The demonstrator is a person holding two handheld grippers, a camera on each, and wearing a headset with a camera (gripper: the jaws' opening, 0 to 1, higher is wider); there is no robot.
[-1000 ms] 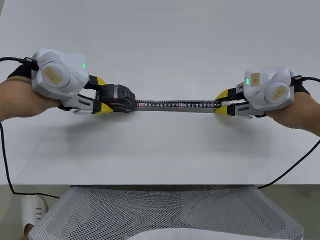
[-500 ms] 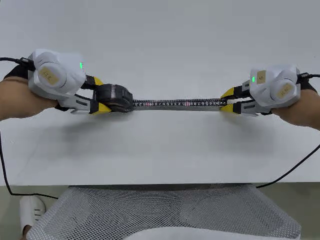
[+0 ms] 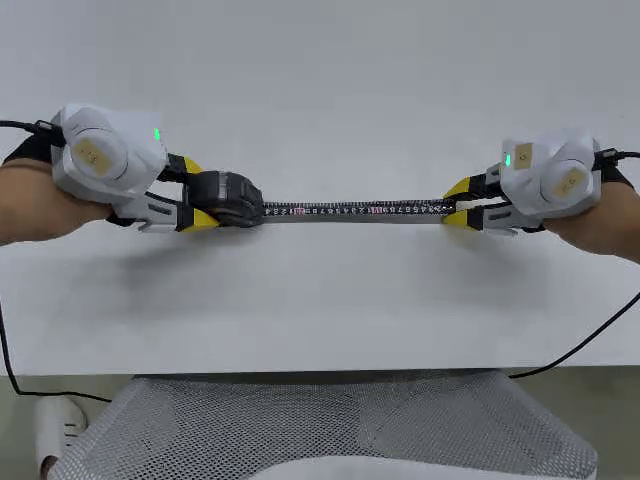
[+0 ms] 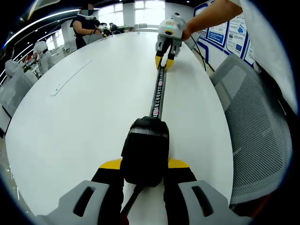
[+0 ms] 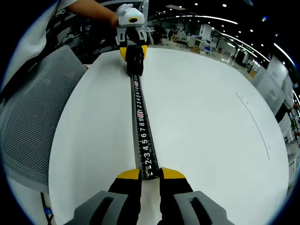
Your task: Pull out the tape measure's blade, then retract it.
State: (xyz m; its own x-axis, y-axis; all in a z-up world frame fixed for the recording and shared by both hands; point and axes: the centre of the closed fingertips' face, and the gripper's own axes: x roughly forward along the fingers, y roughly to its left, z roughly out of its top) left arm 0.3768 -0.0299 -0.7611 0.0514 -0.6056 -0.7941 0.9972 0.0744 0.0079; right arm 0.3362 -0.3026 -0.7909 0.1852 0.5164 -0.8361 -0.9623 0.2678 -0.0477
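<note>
While clamping tape measure case (image 4: pixel 146 140) in left gripper (image 4: pixel 145 164) fingers, pinching blade (image 5: pixel 140 117) end opposite case in right gripper (image 5: pixel 145 174) fingers.

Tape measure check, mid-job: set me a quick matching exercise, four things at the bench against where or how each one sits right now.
Things
1. tape measure case
2. blade
3. right gripper
4. mesh chair

States
A. stretched out straight between the two grippers
B. at the near edge of the white table
C. shut on the blade's tip
D. clamped in the left gripper

Pairs: 1-D, 2-A, 3-C, 4-B
</note>
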